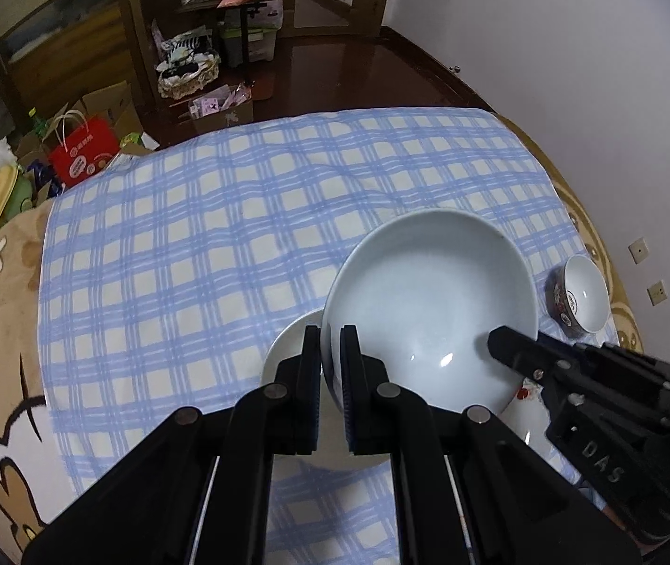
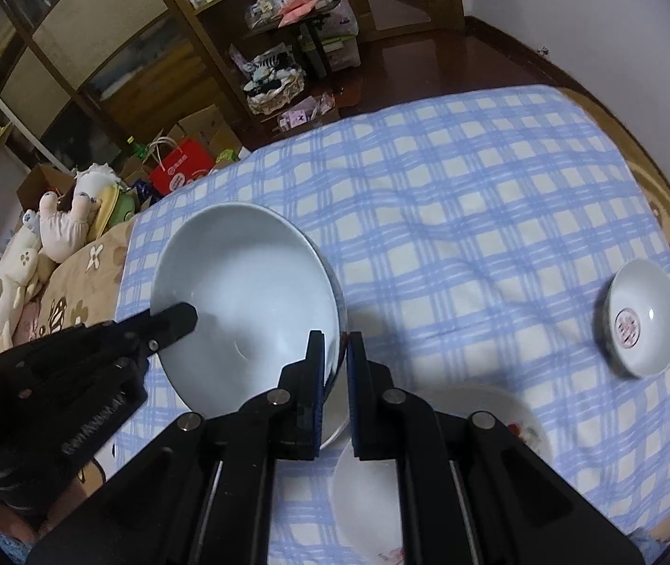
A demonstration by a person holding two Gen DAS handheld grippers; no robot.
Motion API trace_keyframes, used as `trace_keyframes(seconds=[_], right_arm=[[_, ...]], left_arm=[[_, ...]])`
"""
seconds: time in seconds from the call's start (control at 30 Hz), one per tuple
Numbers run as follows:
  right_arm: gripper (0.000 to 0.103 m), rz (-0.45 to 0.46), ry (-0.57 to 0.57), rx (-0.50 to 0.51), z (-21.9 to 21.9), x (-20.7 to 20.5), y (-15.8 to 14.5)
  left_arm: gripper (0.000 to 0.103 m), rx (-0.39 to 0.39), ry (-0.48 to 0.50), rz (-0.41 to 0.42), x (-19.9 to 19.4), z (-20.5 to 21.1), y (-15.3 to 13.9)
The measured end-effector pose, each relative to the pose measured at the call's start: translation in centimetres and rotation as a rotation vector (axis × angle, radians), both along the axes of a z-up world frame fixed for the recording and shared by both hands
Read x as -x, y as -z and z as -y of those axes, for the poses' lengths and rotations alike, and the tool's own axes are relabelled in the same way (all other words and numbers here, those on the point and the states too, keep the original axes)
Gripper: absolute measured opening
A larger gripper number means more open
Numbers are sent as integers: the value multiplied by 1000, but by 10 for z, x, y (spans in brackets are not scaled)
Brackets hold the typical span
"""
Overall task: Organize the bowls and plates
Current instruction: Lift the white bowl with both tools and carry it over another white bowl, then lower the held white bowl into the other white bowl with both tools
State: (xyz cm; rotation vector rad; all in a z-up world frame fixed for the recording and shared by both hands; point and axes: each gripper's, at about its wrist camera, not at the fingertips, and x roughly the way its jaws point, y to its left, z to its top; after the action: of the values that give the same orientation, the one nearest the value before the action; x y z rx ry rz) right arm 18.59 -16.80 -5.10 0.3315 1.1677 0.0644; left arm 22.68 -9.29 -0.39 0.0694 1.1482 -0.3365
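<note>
1. Both claws grip the large white bowl [image 1: 429, 301] by its rim. The left claw [image 1: 331, 353] is closed on the near-left edge, and the right claw [image 2: 335, 358] is closed on the opposite edge.
2. The bowl hangs tilted above the checked blue cloth [image 1: 241, 216], partly over a white plate [image 1: 288, 348] that lies below it.
3. The step in hand seems to be the carrying of this bowl to a stack. A flowered plate [image 2: 490, 405] lies close under the right claw.
4. I judge that the next move must bring the bowl level and lower it straight, so the rim does not knock the plates.
5. A small patterned bowl [image 1: 579, 296] stands apart near the right edge of the cloth, where it could roll off.
6. The far part of the cloth has free room for moving.
</note>
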Motion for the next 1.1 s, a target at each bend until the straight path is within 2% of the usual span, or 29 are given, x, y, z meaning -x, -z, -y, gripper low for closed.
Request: trace_keyframes(seconds=[0.2,0.4,0.67,1.1], right_arm=[[10,-12,-30,8,-16,10,10],[10,-29,-47,25,-25,13,22],[10,-43,-60,34,-29,13,33],[10,-82,-79,50,-34,8,56]], left_arm=[[8,-22,-2,-22,11,-14,19],[8,0,-24,-60,19,-25,37],[8,-4,-31,-64,17,-28,43],[8,9,-43,-128,11,-33,72]])
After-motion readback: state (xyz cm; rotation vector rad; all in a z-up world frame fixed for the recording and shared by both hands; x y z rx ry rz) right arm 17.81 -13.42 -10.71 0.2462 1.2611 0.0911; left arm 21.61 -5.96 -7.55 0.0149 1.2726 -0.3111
